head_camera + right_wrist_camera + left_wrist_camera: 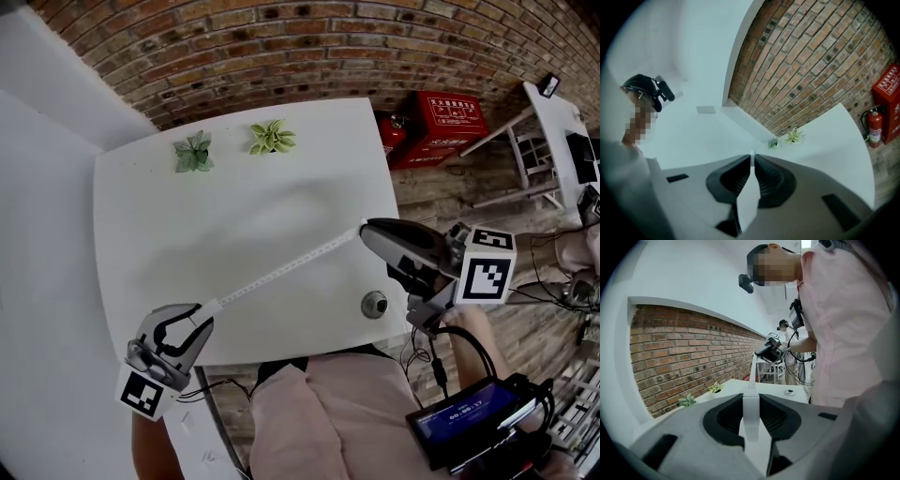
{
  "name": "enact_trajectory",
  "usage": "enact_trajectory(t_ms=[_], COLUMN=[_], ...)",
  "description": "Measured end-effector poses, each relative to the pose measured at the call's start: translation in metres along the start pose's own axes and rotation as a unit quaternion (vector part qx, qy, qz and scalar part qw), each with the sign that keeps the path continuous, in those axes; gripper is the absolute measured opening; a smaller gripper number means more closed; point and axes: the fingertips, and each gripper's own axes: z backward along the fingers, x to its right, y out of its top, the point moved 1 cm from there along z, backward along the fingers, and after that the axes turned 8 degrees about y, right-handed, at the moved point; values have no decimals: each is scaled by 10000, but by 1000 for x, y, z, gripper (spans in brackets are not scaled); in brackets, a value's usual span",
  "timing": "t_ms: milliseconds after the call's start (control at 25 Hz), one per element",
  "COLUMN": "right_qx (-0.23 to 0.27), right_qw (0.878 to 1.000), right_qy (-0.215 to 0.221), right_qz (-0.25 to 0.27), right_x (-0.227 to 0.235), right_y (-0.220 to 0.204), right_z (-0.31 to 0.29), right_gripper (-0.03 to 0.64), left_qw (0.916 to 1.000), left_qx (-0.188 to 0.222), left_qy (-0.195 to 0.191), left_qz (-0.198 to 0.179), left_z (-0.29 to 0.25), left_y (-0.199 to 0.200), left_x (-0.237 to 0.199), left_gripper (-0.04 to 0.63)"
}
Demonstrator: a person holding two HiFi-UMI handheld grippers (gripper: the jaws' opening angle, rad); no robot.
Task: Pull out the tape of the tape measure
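Observation:
A white measuring tape [281, 272] stretches taut above the white table [187, 225], from lower left to the right. My left gripper [199, 319] is off the table's near left corner, shut on the tape's near part; in the left gripper view the white strip [752, 373] passes between the jaws [751, 397] and runs away toward the right gripper [769, 348]. My right gripper [364, 228] is at the table's right edge, shut on the tape's other end; the white tape [751, 161] shows pinched at the tips of that gripper [752, 159]. I cannot make out the tape's case.
Two small potted plants [193, 152] [272, 138] stand at the table's far edge. A small round grey object [374, 304] lies near the front right corner. Red fire-extinguisher boxes [441, 127] sit on the floor by the brick wall. A screened device [469, 412] hangs at my right.

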Motion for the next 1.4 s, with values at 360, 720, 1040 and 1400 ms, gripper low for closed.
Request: enact_trajectory(t_ms=[360, 720, 1040, 1400], right_qx=[9, -20, -91, -208], right_qw=[10000, 10000, 9998, 9993], right_qy=[-38, -90, -177, -272], right_qz=[31, 19, -77, -170], right_x=[0, 2, 14, 34], right_y=[0, -2, -11, -25], right_z=[2, 5, 2, -2], right_gripper=[34, 34, 35, 35], left_qw=[10000, 9998, 9997, 9992], left_qx=[-48, -52, -137, -271], left_qy=[-8, -22, -132, -270], left_qz=[-80, -175, -119, -111], left_z=[1, -2, -7, -17], left_y=[-1, 0, -10, -27], left_x=[1, 0, 2, 4], left_gripper=[101, 101, 101, 101])
